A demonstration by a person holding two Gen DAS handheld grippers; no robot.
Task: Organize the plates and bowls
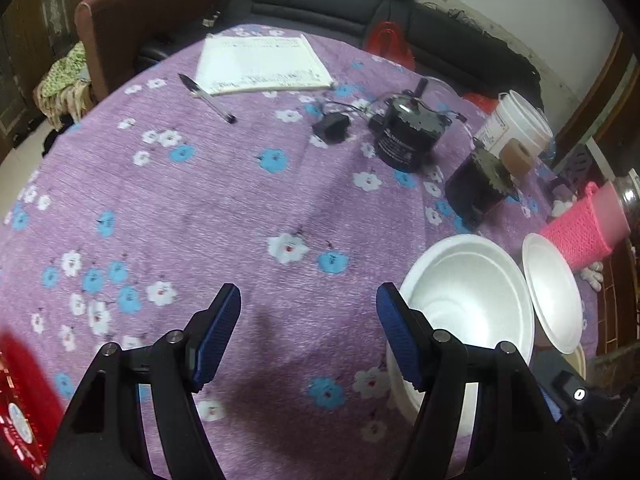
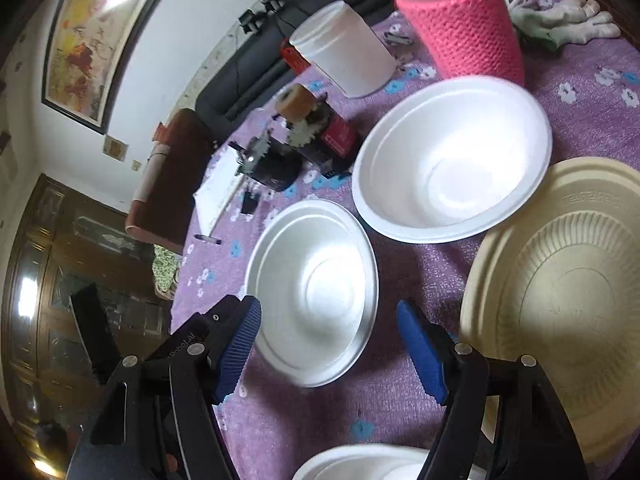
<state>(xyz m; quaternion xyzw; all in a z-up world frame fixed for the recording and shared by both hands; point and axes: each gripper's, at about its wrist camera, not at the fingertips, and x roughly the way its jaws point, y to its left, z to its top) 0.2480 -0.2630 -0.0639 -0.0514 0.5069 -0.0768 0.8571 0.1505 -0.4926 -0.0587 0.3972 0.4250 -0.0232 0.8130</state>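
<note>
In the left wrist view my left gripper (image 1: 308,324) is open and empty above the purple flowered cloth. A white foam bowl (image 1: 476,292) sits just right of its right finger, a second white bowl (image 1: 554,300) beyond it. In the right wrist view my right gripper (image 2: 328,344) is open and empty, with a white foam bowl (image 2: 316,292) between and beyond its fingers. A larger white bowl (image 2: 452,160) lies behind it. A beige ribbed plate (image 2: 560,292) lies to the right. Another white bowl (image 2: 360,464) shows at the bottom edge.
On the cloth stand two black motors (image 1: 404,136) (image 1: 480,188), a small adapter (image 1: 332,128), a notepad (image 1: 260,64), a pen (image 1: 208,98), a white bucket (image 1: 516,124), a tape roll (image 1: 518,158) and a pink knitted cup (image 2: 460,28). White gloves (image 2: 560,24) lie behind. A red packet (image 1: 24,400) is at left.
</note>
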